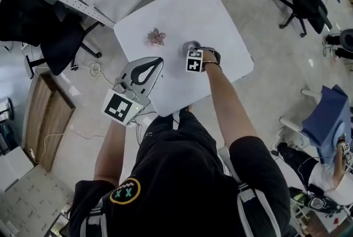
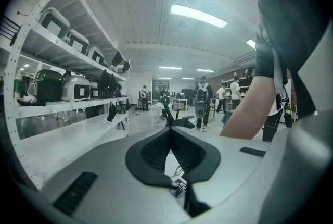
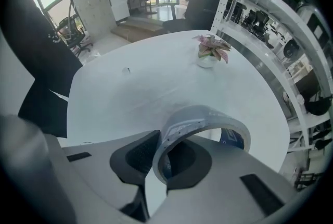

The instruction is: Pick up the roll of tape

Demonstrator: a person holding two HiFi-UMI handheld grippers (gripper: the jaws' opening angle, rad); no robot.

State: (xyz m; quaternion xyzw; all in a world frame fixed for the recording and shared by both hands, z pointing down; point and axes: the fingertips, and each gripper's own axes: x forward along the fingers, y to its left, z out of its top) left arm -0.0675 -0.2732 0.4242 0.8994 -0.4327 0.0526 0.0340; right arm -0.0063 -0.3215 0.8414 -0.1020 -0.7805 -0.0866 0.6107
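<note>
Black shirt (image 1: 182, 175) fills the foreground. At left, the left gripper (image 1: 158, 61) hangs by the white table's (image 1: 182, 4) near edge, jaws pressed together on nothing (it looks out across the room). Past a small pink flower (image 1: 156, 37), the right gripper (image 3: 158, 140) pinches the wall of the roll of tape (image 3: 208, 120) over the table's right side

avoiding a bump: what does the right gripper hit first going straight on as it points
Probably the white table: the right gripper, shut on the roll of tape, points steeply down at it.
</note>
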